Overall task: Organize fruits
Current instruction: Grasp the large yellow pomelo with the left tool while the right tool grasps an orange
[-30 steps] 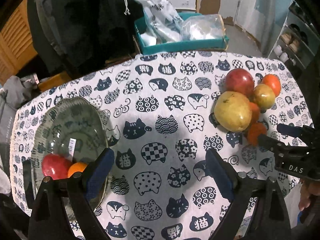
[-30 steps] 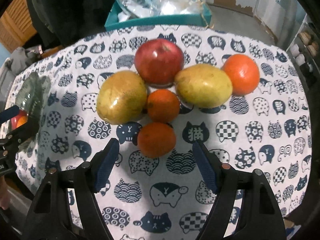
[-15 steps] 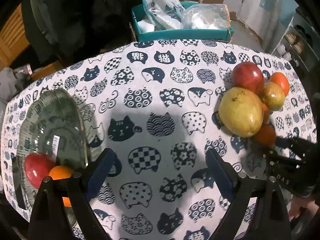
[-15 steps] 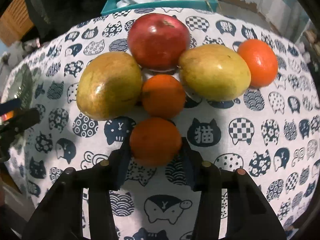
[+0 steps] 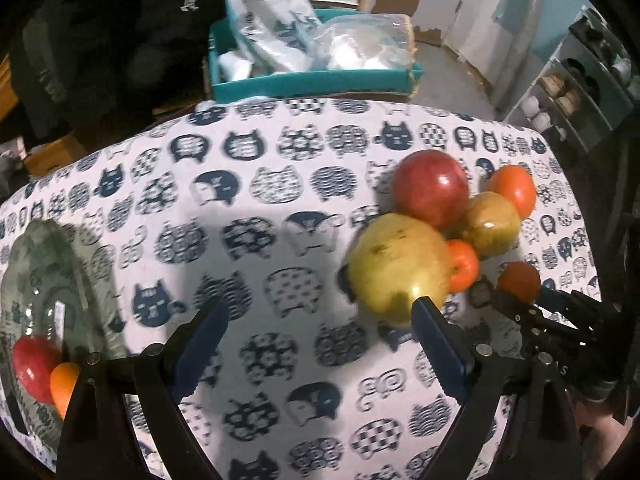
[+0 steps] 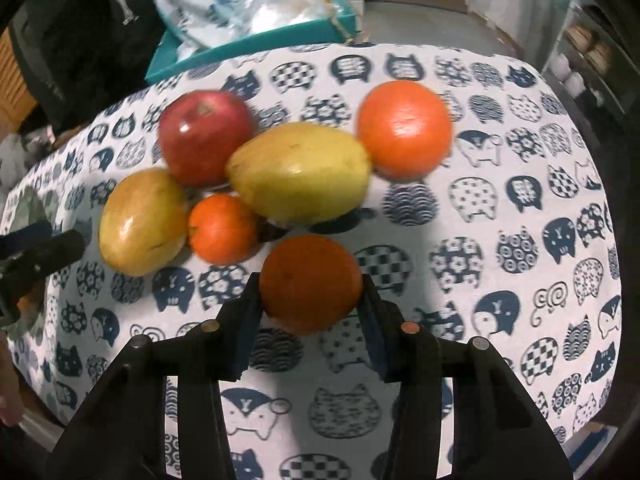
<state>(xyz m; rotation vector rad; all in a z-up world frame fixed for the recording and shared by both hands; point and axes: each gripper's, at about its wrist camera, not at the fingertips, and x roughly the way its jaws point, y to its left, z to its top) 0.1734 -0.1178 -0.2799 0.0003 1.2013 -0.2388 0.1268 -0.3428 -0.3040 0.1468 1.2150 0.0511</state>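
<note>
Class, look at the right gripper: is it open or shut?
Shut on the orange. In the right wrist view both pads of the right gripper press its sides, with no gap showing.

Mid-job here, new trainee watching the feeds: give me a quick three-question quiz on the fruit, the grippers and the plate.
1. True or false: the right gripper is shut on an orange.
2. Multiple choice: the green plate holds A) two mangoes, B) a red apple and a small orange fruit, C) nothing.
3. Fill in: the left gripper is ___, over the cat-print tablecloth.

Key: 1 true; 2 B; 3 open.
</note>
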